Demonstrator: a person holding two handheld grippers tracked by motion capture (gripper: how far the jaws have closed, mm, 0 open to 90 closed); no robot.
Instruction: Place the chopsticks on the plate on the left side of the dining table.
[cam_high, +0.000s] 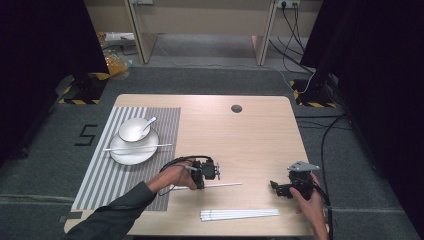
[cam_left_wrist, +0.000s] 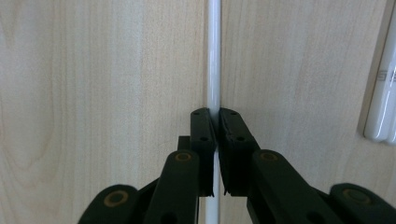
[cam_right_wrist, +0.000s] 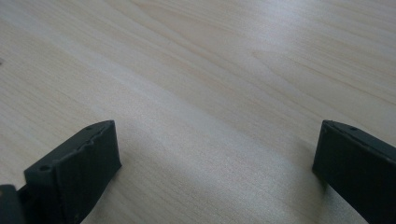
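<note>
My left gripper (cam_high: 201, 184) (cam_left_wrist: 217, 114) is shut on a thin white chopstick (cam_high: 226, 185) (cam_left_wrist: 214, 56) that lies along the wooden table (cam_high: 250, 140), running ahead of the jaws. Near the front edge lies a bundle of white chopsticks (cam_high: 240, 214) (cam_left_wrist: 380, 107), to the right in the left gripper view. My right gripper (cam_high: 276, 187) (cam_right_wrist: 217, 140) is at the front right of the table, open, jaws wide apart over bare wood with nothing between them.
A striped placemat (cam_high: 100, 175) covers the left side. It carries a white plate (cam_high: 131, 156), on which stand a bowl (cam_high: 131, 131) with a spoon (cam_high: 148, 122) and lies another chopstick (cam_high: 137, 147). A round cable hole (cam_high: 236, 108) sits at the far edge.
</note>
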